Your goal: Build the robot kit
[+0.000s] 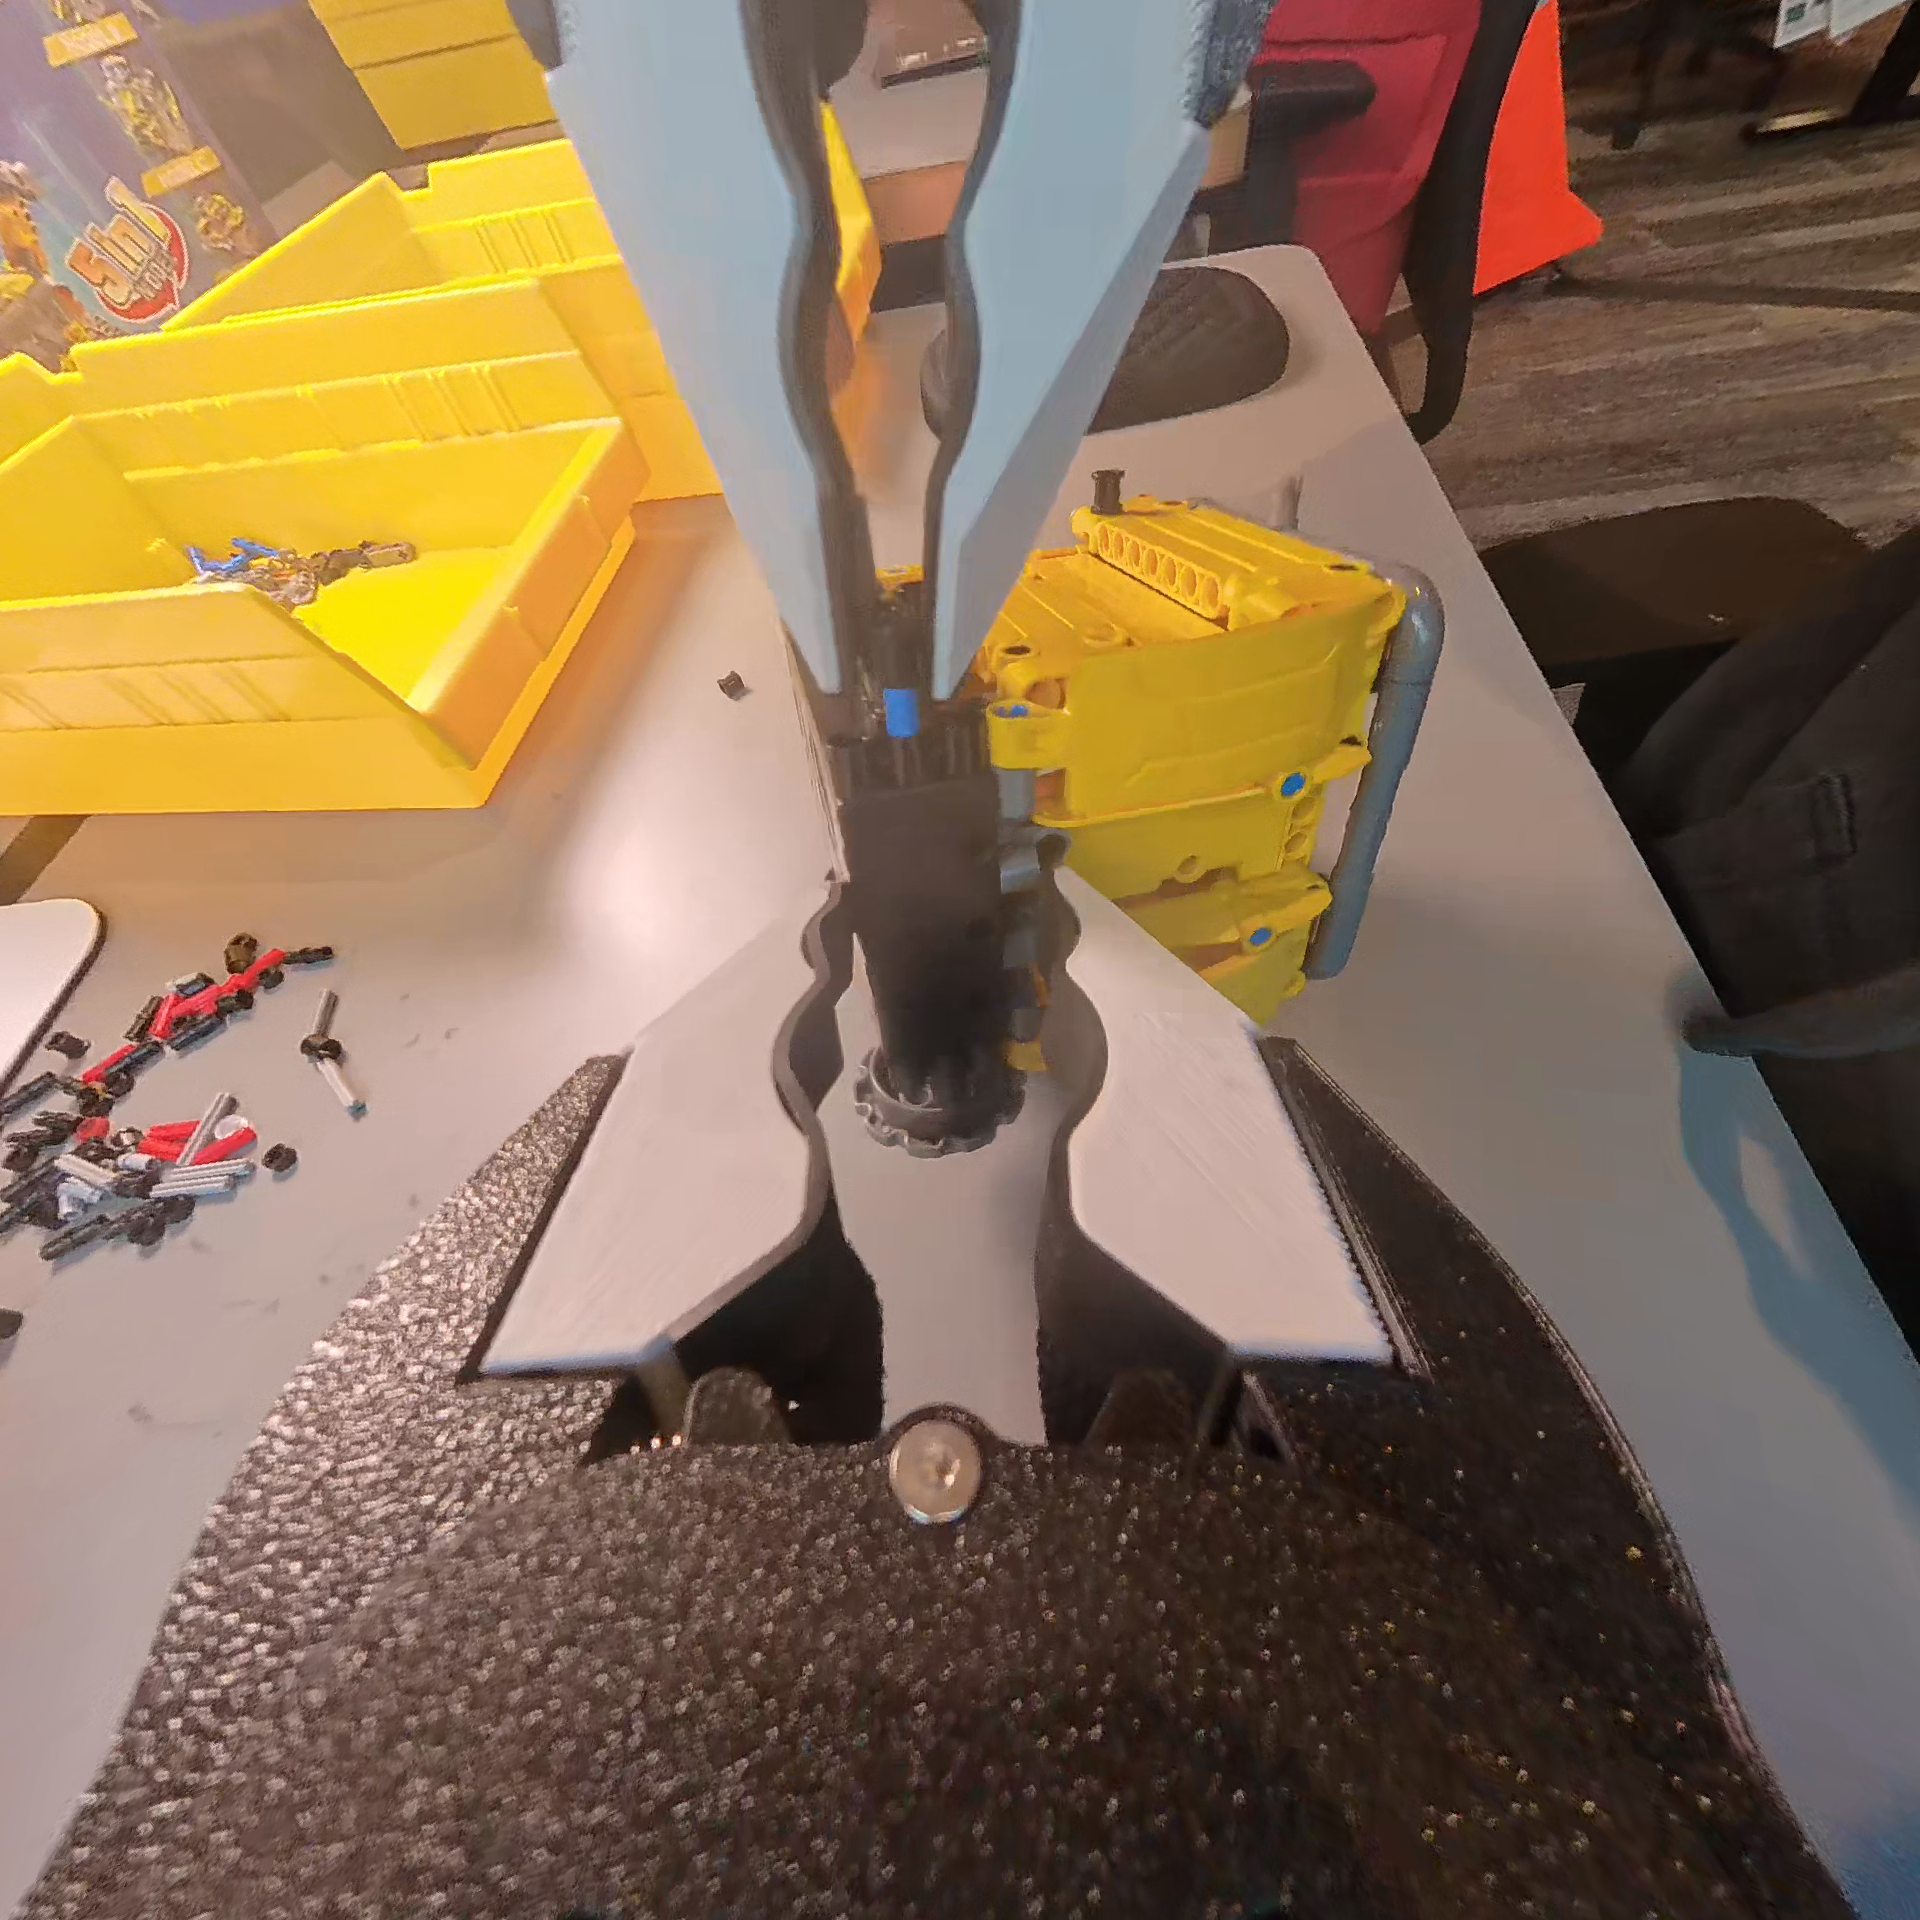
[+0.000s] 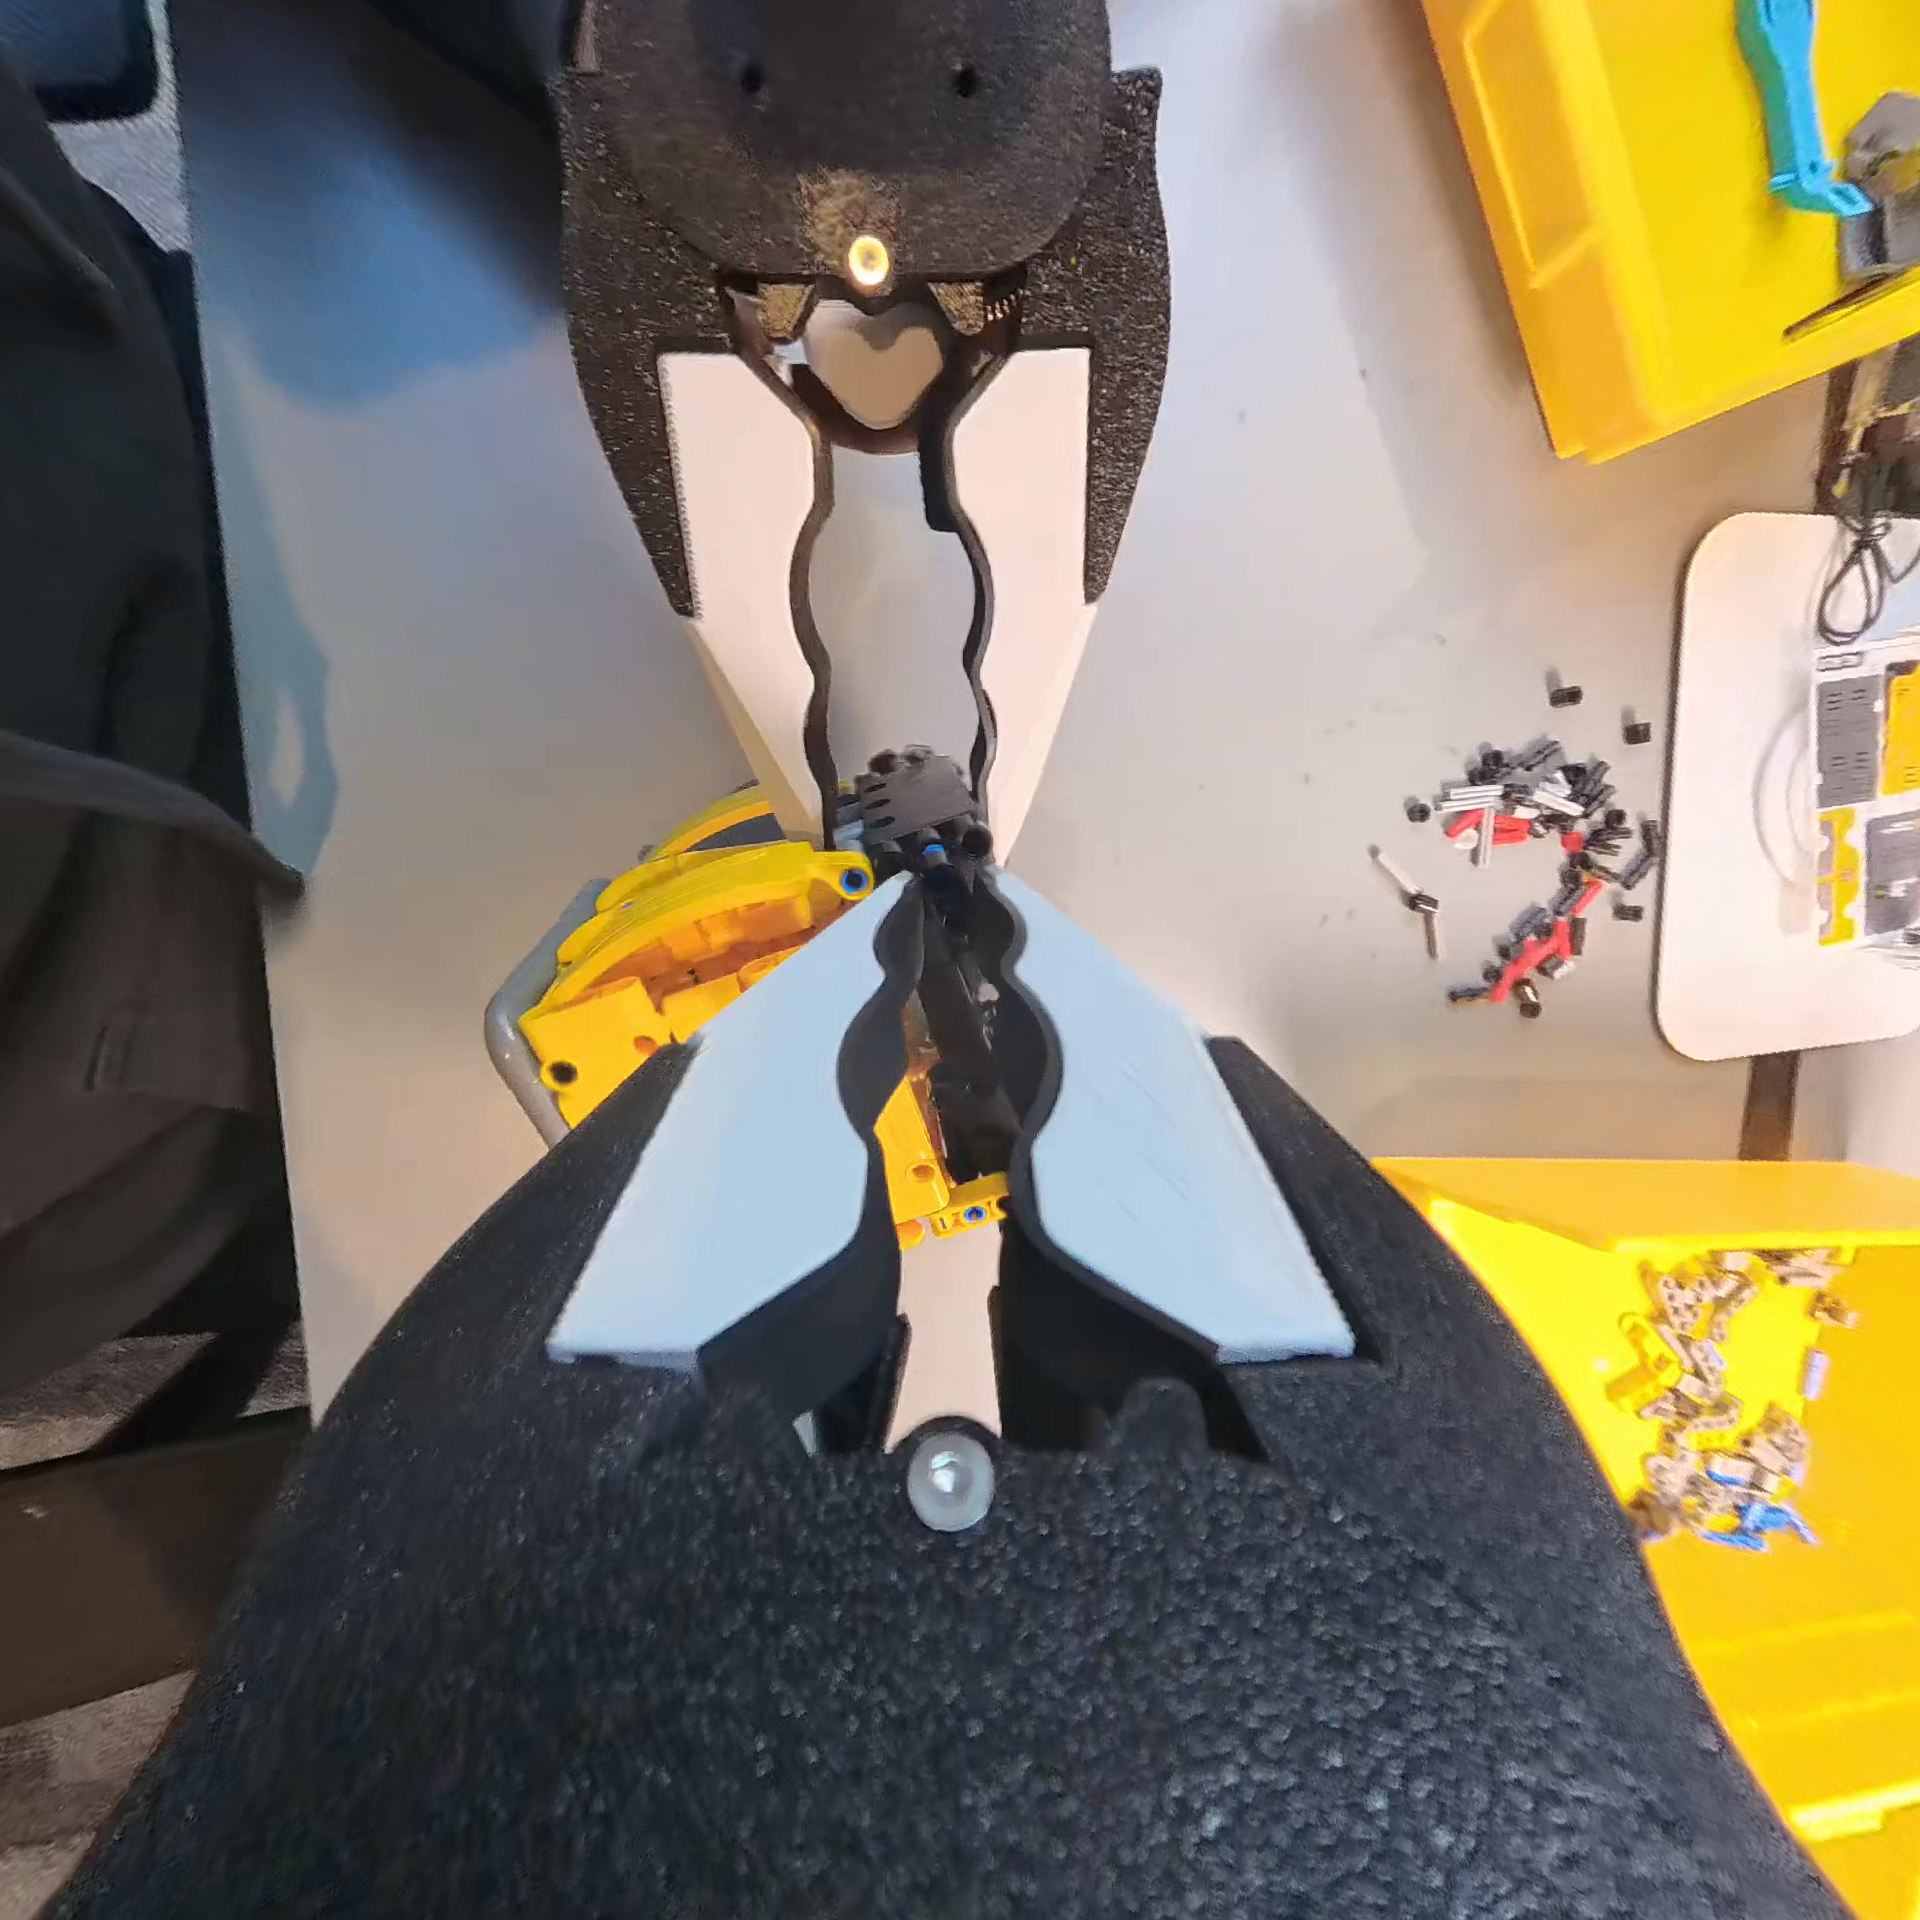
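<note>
- Yellow-and-black brick model [image 1: 1164, 727] lies on the grey table [image 1: 520, 883] at the centre of the left wrist view, its yellow panelled body spreading toward 3 o'clock with a grey tube [image 1: 1392, 769] curving along its far side.
- The left gripper [image 1: 951, 894] reaches in from 6 o'clock; its pale fingers [image 1: 686, 1174] are clamped on the model's black column, whose grey gear [image 1: 920, 1107] sits between them.
- The right gripper [image 1: 894, 691] comes down from 12 o'clock, tips closed on the upper end of the same black column beside a small blue pin [image 1: 900, 712].
- At 9 o'clock lies a scatter of small parts [image 1: 145, 1101] in red, black and grey; toward 10 o'clock stand yellow bins [image 1: 312, 582], one with a few loose pieces inside.
- A red chair [image 1: 1351, 156] shows at 1 o'clock, beyond the table edge.

- In the right wrist view, the brick model [image 2: 707, 935] sits at the centre, its yellow body extending toward 9 o'clock.
- The right gripper [image 2: 951, 883] enters from 6 o'clock, its fingers [image 2: 748, 1174] gripping the black column tightly.
- The left gripper [image 2: 909, 821] descends from 12 o'clock, fingertips pinching the column's other end.
- The small parts [image 2: 1527, 862] lie at 3 o'clock on the table [image 2: 1247, 520], just beside a white board [image 2: 1745, 831].
- Yellow bins [image 2: 1662, 1558] sit at 4 o'clock, holding loose pieces, and at 1 o'clock.
</note>
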A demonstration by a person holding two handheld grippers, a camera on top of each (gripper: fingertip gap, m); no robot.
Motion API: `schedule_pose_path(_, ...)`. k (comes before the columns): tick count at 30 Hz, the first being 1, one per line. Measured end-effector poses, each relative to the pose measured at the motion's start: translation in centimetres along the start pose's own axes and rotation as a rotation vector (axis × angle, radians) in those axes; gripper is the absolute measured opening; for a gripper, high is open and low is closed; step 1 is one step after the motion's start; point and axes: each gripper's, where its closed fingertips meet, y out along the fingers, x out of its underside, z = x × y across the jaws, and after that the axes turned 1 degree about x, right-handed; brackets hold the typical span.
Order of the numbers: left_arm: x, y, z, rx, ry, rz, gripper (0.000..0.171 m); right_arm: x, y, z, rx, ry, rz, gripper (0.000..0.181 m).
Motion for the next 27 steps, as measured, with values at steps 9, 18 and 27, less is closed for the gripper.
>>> schedule_pose_path(9, 0.3, 0.0, -0.2, -0.039, 0.039, -0.038, 0.031, 0.2, 0.4, -0.3, -0.051, 0.034, -0.077, 0.008)
schedule_pose_path(18, 0.7, 0.4, 0.3, -0.015, 0.034, -0.068, 0.031, 0.1, 1.1, -0.7, -0.105, 0.011, -0.150, 0.008)
schedule_pose_path(27, 1.2, 0.9, 1.8, 0.068, 0.005, -0.036, 0.032, -0.2, 1.9, -2.4, -0.111, -0.110, -0.132, 0.008)
